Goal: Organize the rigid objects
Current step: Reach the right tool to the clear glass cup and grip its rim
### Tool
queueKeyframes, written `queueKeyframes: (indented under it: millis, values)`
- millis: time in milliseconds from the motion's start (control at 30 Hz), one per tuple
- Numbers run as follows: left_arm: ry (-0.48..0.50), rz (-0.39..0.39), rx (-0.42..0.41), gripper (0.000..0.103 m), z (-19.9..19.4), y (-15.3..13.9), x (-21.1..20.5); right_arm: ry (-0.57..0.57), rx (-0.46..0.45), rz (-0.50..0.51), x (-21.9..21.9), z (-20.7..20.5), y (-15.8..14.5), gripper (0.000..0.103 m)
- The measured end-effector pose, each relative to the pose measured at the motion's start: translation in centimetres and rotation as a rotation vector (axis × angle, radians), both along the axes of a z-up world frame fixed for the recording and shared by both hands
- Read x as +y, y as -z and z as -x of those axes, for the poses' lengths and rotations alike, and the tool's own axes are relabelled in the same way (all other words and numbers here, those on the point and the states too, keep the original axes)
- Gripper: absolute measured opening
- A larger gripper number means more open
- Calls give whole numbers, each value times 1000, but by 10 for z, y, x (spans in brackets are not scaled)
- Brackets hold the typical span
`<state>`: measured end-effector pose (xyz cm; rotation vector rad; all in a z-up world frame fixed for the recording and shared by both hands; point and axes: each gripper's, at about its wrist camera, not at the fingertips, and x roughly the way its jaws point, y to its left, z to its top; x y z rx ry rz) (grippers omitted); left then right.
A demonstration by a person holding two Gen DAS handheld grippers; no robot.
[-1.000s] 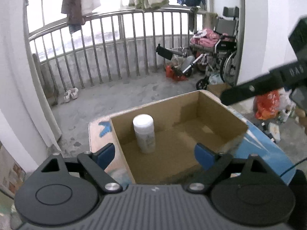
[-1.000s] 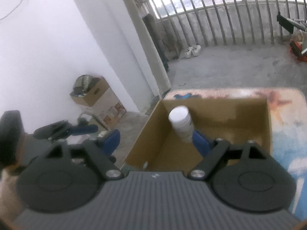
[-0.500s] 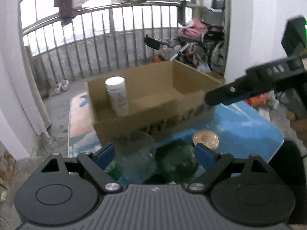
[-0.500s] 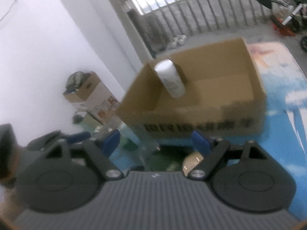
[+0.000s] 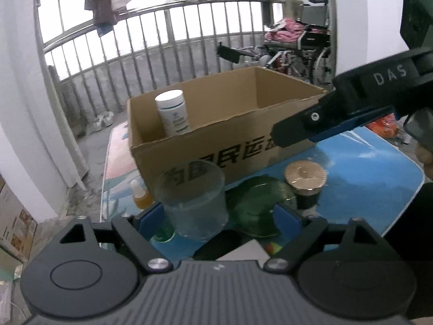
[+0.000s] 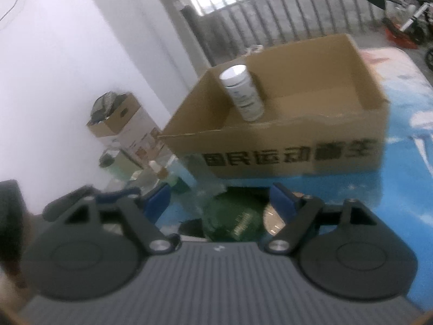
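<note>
A cardboard box [image 5: 230, 135] fills the back of the blue surface [image 5: 379, 168], a white bottle [image 5: 173, 115] upright in its left corner. Before it crowd a clear cup [image 5: 193, 203], green glass dish [image 5: 259, 205], brown-lidded jar [image 5: 305, 181] and small dropper bottle [image 5: 139, 196]. The left tool [image 5: 216, 220] has just been closing, pads apart around the cup, untouched; the right tool [image 6: 220, 199] likewise over the dish

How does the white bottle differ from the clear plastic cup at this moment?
The white bottle stands inside the cardboard box; the clear plastic cup stands outside, on the blue mat in front of it. The bottle is opaque, labelled and capped; the cup is see-through and open-topped. The bottle is narrow, the cup wider. Both stand upright, and neither is gripped.
</note>
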<state>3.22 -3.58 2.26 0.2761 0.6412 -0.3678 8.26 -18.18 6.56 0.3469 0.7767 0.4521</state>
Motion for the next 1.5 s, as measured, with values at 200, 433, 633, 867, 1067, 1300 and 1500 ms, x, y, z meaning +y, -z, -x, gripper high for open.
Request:
queueKeyframes:
  millis: [200,433,633,867,1067,1300,1500]
  values:
    - [-48,18,13,73,-13,10,10,-54,-3,21,27,-28,3,68]
    - [-61,17,20,61,-22,19,12,-85,21,59,50,-54,12,53]
    - [-72,9,24,61,-28,23,12,-99,43,95,62,-70,23,47]
    - [-71,10,25,61,-33,26,11,-127,57,143,76,-82,32,38]
    - [-69,4,21,63,-33,27,10,-141,85,166,85,-90,41,25]
    - [-72,9,28,67,-37,28,9,-152,109,182,94,-95,52,18]
    - [-86,21,29,67,-39,29,8,-152,98,191,94,-94,52,16]
